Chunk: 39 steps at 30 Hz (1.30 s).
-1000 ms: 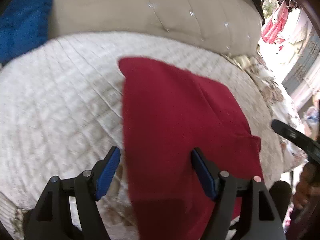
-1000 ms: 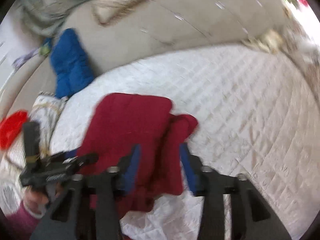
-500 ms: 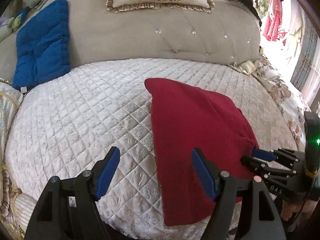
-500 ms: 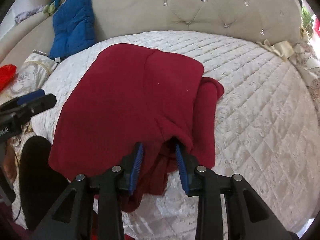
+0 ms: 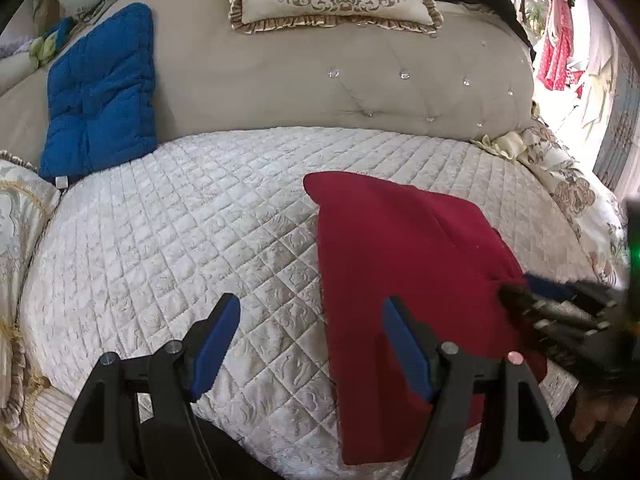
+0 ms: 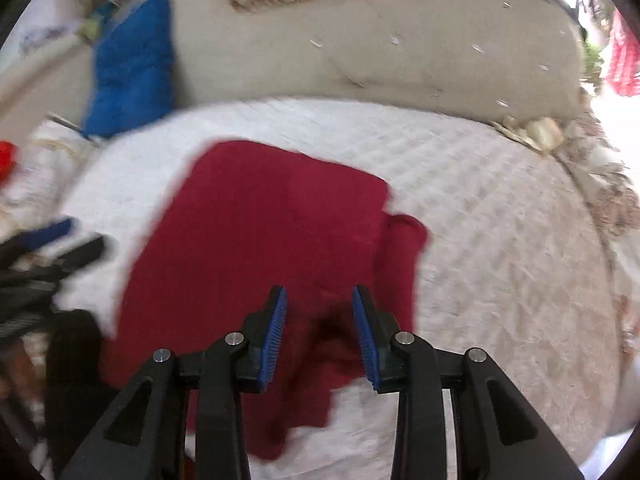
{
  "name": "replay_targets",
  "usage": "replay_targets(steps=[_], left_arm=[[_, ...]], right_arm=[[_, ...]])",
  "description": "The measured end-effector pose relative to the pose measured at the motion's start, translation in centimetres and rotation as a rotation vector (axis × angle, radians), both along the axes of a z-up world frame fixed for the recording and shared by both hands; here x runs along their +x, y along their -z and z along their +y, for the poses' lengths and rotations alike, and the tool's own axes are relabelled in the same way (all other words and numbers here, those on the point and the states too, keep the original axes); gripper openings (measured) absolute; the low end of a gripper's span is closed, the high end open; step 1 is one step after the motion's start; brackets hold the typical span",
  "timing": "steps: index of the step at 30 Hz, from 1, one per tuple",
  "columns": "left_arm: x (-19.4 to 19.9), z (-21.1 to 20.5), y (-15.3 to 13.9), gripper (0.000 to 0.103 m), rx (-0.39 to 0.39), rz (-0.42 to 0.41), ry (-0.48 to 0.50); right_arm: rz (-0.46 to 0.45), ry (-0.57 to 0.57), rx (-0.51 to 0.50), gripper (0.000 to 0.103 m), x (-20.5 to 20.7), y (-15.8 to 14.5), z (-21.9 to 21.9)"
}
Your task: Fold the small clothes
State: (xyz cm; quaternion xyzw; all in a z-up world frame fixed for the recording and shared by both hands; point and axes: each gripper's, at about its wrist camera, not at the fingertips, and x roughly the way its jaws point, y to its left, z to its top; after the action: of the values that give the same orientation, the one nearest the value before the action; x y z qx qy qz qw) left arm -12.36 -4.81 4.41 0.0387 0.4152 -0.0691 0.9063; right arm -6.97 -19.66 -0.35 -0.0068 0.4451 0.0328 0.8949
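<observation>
Right wrist view: your right tongs [image 6: 319,322] opening, pads clear of red garment [image 6: 264,240] bunched between them. Garment lies partly folded on quilted bed [image 6: 500,240], near front edge. Left wrist view: your left tongs [image 5: 312,344] spread wide, gripping nothing, one finger over garment's [image 5: 400,248] left edge. Blue cushion [image 5: 100,88] against headboard.

right wrist view, blurred. my right gripper [image 6: 319,322] points down over the near part of the red garment [image 6: 264,232]; its jaws are opening, cloth showing between the blue pads [image 6: 274,332], contact unclear. garment lies on the white quilted bedspread [image 6: 500,248], one flap folded over. left gripper [image 6: 52,248] at the left edge. blue cushion [image 6: 132,68] leans on the beige headboard [image 6: 360,56].
</observation>
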Motion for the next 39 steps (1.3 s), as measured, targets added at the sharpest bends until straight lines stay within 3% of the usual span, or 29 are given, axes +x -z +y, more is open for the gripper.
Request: replay_targets(steps=[2, 4, 14, 39], left_arm=[[0.0, 0.0, 0.1, 0.077, 0.002, -0.001, -0.001], [0.0, 0.0, 0.1, 0.077, 0.007, -0.007, -0.006], [-0.9, -1.0, 0.0, 0.077, -0.004, -0.001, -0.002], [-0.9, -2.1, 0.5, 0.077, -0.035, 0.027, -0.008]], right_arm=[[0.067, 0.020, 0.006, 0.025, 0.7, 1.9, -0.5], [0.053, 0.039, 0.046, 0.026, 0.4, 1.9, -1.1], [-0.048, 0.027, 0.111, 0.028, -2.5, -2.7, -0.9], [-0.040, 0.046, 0.074, 0.042, -1.6, -2.1, -0.1]])
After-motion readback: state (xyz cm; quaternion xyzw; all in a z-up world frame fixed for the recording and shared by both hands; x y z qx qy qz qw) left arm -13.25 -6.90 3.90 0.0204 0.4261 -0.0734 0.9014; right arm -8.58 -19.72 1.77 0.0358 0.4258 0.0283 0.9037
